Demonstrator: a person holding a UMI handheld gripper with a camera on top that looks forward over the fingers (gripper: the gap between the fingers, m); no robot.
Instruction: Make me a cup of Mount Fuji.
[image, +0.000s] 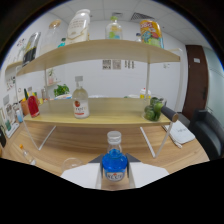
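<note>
A single wide-angle view is taken from the gripper (116, 182) itself, low over the wooden surface (170, 155) and directed forward along the jaws. The blue bottle (114, 162) is seen close to the lens between the jaws, while the two-tier shelf (100, 117) is faced straight on beyond it. The upper tier and ceiling are viewed from below.

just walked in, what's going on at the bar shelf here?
A handheld gripper has a blue bottle with a white cap standing upright between its fingers, above the wooden table. Whether the fingers actually press on it can't be seen. Beyond it, a clear bottle with a red label stands on the lower shelf; more bottles line the top shelf. An empty glass stands beside the gripper.
</note>
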